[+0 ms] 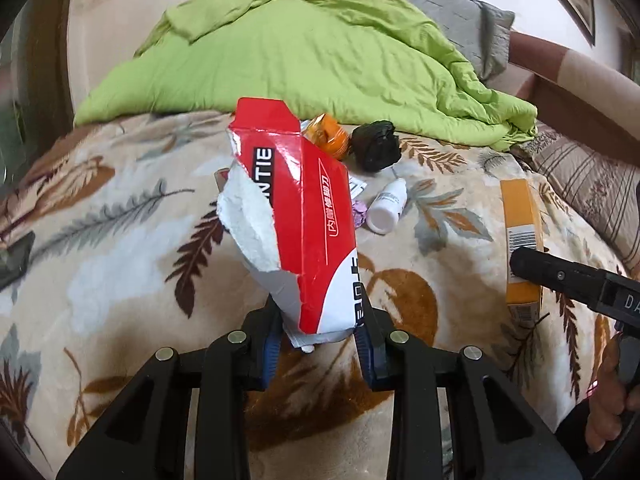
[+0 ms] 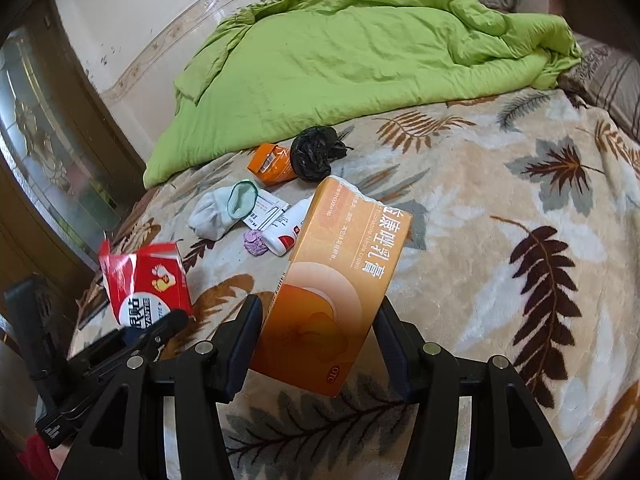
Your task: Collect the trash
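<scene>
Here the left claw (image 1: 318, 340) is clamped on the torn red carton (image 1: 296, 216), lifted above the plush leaf-print bed (image 1: 120, 240). Rightward, the right claw (image 2: 320, 344) grips the smooth orange box (image 2: 332, 280); open blanket lies beyond.

Glossy cardboard red box (image 1: 304, 216), fleecy blanket (image 1: 120, 240)
</scene>
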### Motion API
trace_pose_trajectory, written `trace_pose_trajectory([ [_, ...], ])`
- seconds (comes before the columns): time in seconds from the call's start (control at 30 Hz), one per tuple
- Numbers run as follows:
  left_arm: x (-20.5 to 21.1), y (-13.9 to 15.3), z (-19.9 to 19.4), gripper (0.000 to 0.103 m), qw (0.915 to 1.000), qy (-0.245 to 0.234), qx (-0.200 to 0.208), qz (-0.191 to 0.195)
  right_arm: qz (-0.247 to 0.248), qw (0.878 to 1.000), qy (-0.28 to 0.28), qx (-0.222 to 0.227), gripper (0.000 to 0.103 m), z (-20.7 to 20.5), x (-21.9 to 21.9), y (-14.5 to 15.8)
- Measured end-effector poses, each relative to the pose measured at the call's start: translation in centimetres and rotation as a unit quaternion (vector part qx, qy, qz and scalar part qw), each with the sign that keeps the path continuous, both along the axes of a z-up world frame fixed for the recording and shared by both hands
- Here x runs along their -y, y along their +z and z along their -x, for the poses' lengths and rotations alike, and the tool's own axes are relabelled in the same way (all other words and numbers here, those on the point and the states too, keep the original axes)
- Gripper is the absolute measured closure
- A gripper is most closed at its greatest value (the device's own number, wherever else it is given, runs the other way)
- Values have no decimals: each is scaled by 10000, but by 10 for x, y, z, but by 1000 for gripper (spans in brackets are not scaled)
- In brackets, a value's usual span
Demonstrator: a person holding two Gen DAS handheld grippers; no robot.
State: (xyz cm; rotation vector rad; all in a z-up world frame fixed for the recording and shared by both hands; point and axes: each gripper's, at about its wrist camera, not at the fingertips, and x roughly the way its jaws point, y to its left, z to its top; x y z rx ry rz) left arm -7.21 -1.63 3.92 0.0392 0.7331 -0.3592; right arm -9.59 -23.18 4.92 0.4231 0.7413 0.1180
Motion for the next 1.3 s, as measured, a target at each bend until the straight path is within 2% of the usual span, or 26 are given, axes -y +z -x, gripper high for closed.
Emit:
trace_pose_trajectory([
  [0.17,1,1,2,72,9999,37,117,-82,226,9997,85,42,42,1,-8,2],
  [0.5,5,3,5,72,9965,339,481,-589,460,9987,206,52,42,1,-17,2],
  [1.3,1,3,3,72,9963,372,470,-617,448,9989,125,-5,42,0,-14,1],
])
